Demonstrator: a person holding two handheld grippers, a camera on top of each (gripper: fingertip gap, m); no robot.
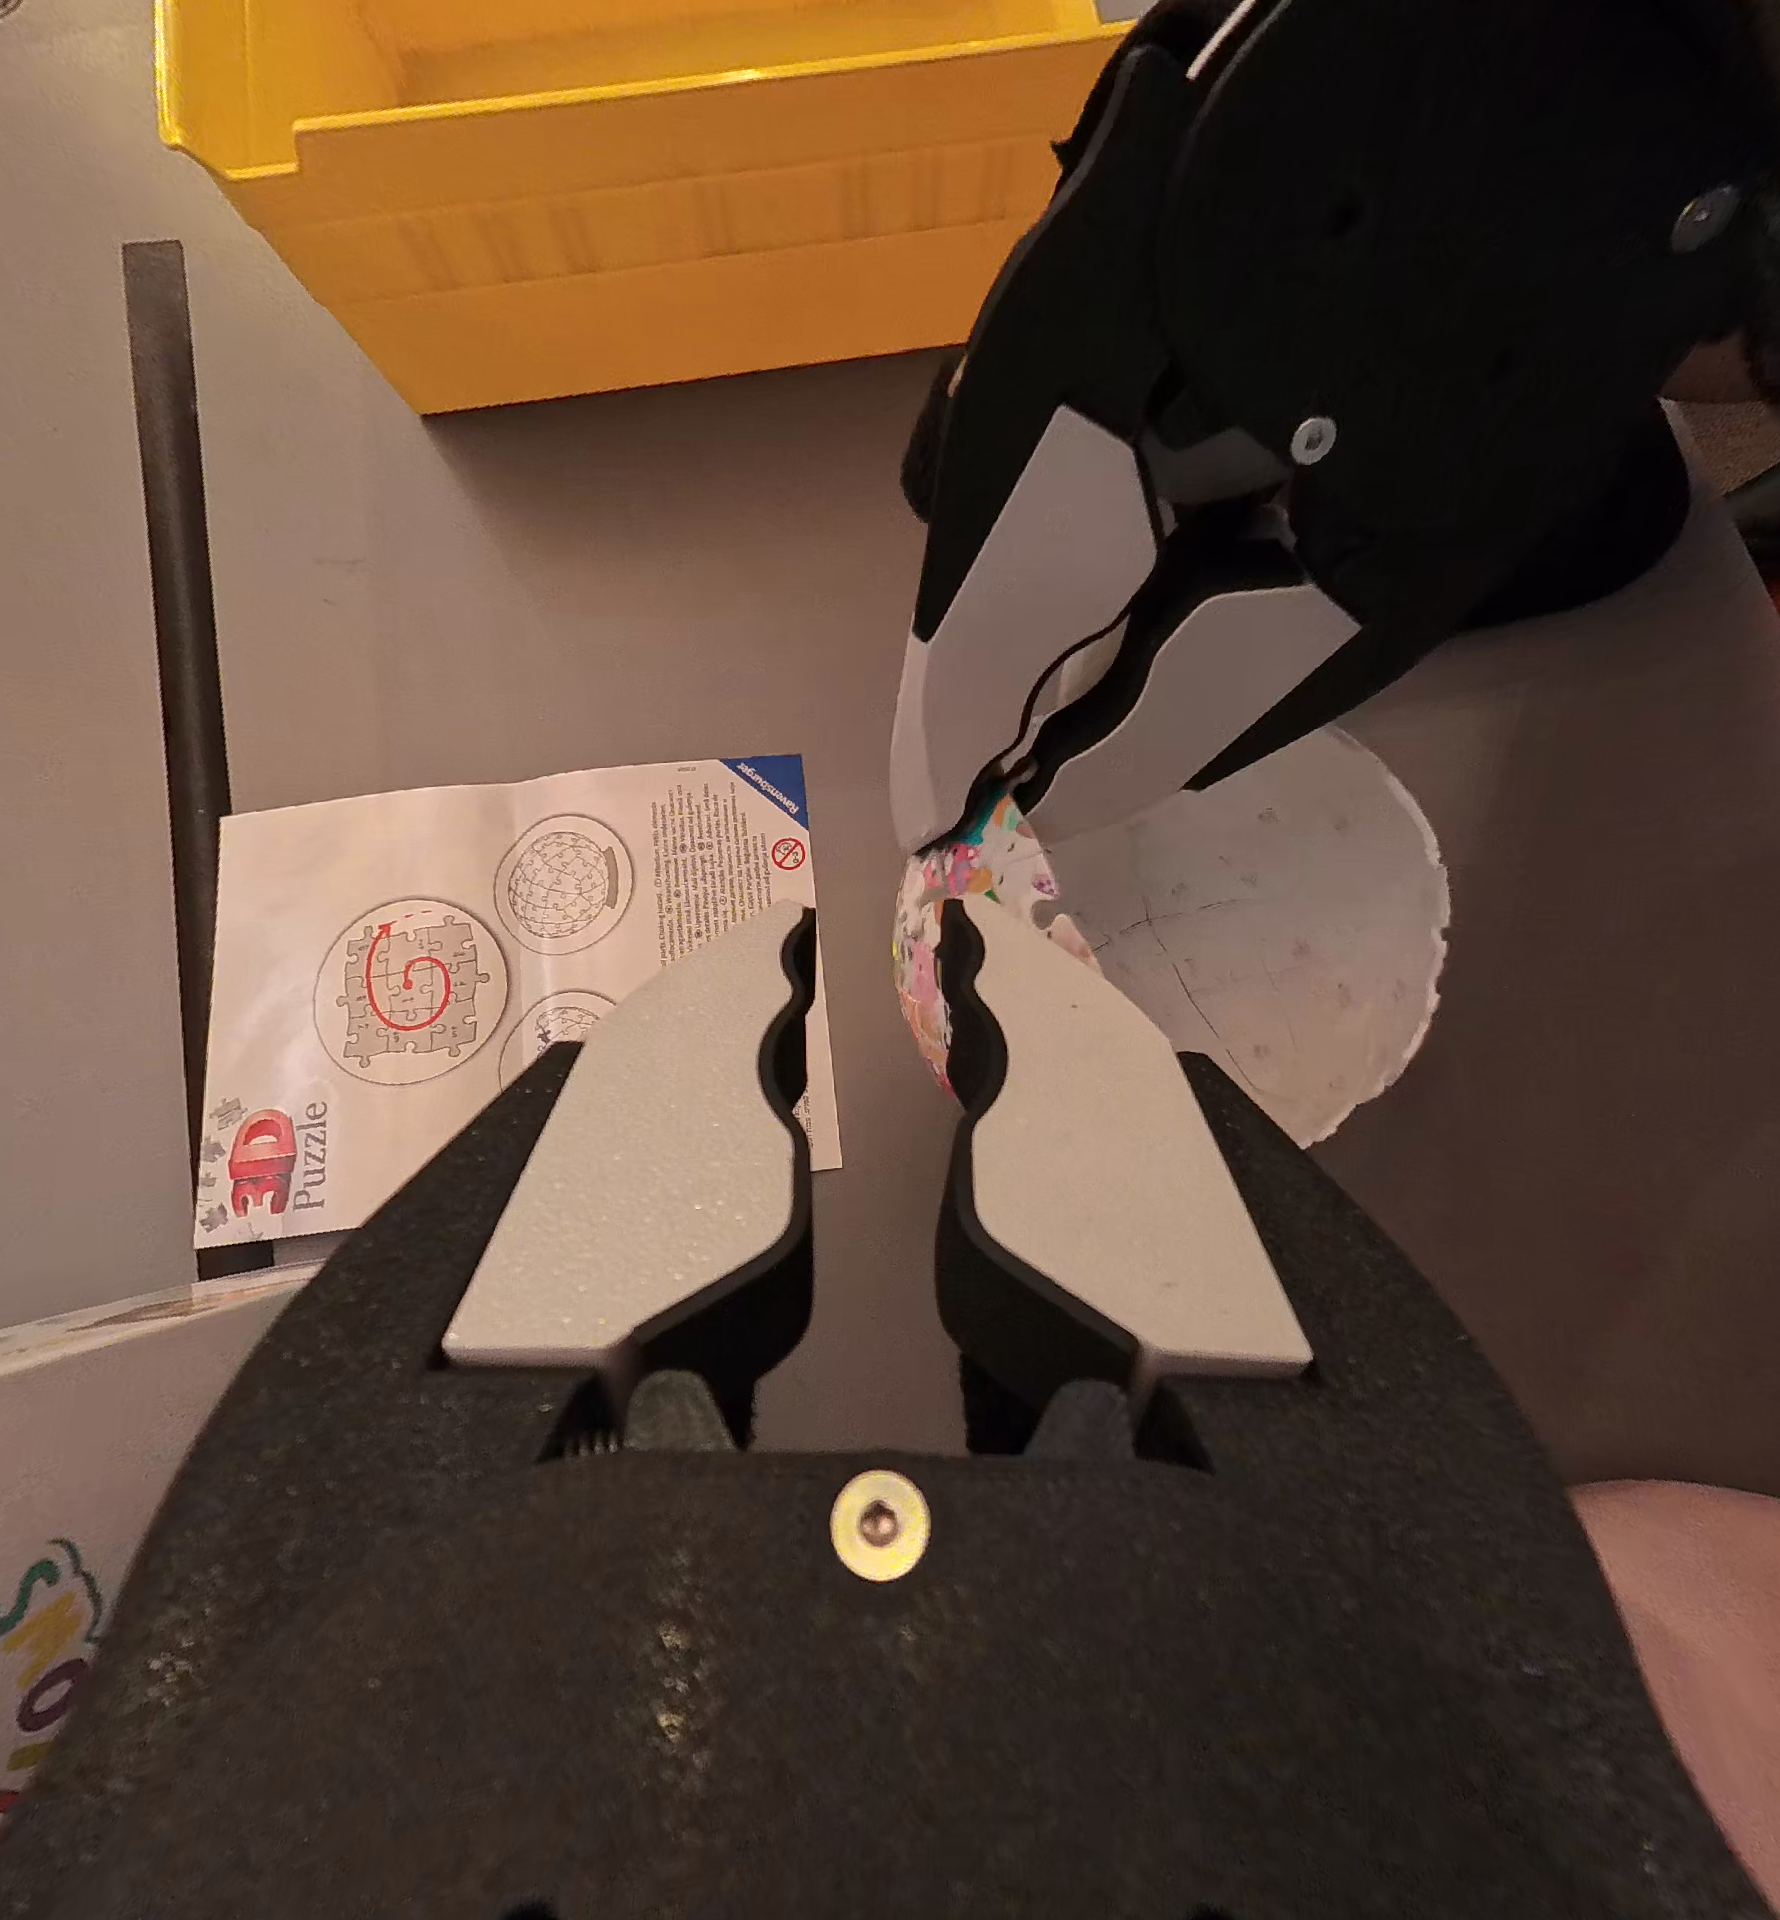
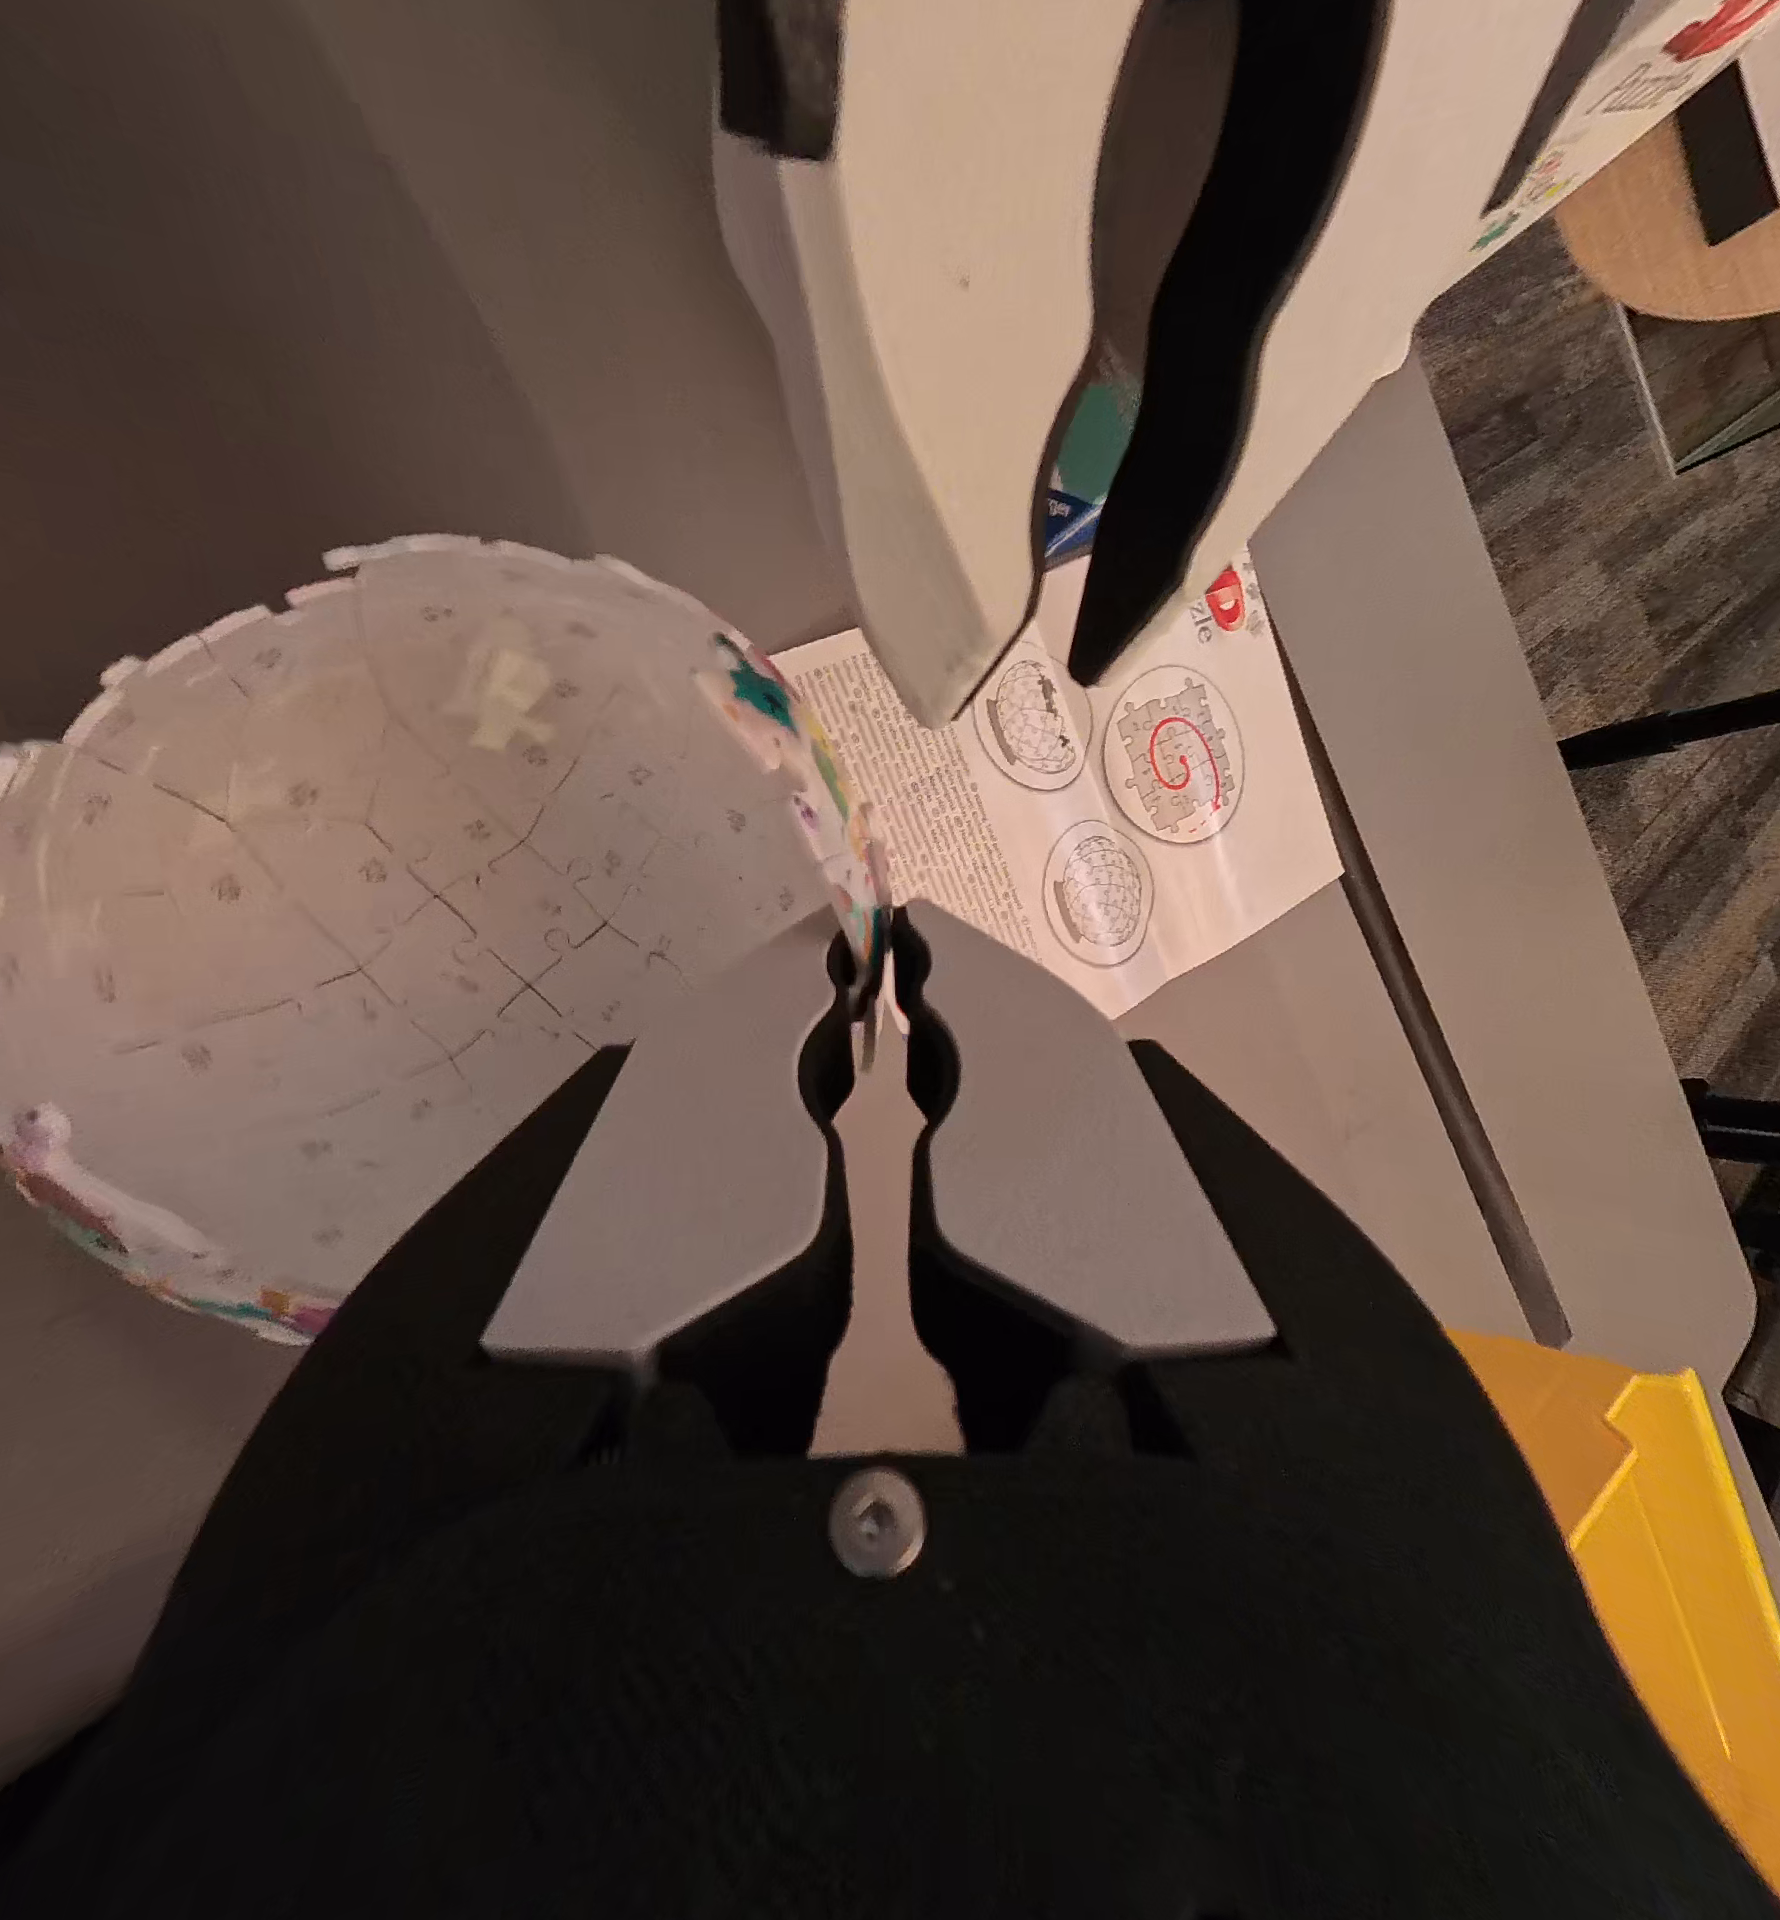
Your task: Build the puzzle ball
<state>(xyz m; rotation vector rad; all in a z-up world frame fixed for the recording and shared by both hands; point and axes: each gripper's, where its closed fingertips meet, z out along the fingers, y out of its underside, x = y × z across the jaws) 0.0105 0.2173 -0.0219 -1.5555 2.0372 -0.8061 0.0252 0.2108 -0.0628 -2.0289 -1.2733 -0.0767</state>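
The puzzle ball is a half-built shell, white inside (image 2: 346, 883) and coloured outside (image 1: 922, 935). It is held up over the grey table, open side toward the right wrist view. My right gripper (image 2: 875, 935) is shut on the shell's rim, which sits between its tips. It also shows in the left wrist view (image 1: 990, 810), coming down from the upper right onto the rim. My left gripper (image 1: 881, 920) is open and empty, its right finger close against the shell's coloured outside. It also shows at the top of the right wrist view (image 2: 1016, 675).
A white instruction leaflet (image 1: 512, 987) lies flat on the table under the grippers. A yellow bin (image 1: 657, 208) stands at the far side. The puzzle's box (image 1: 34, 1507) is at the near left beside a black bar (image 1: 174, 623). The table edge (image 2: 1468, 935) runs close by. Spacing between my two grippers at the tips: around 5 cm. Between my right fingertips and the black bar (image 1: 174, 623) there is roughly 30 cm. Seen from the right wrist view (image 2: 1426, 1027) as well.
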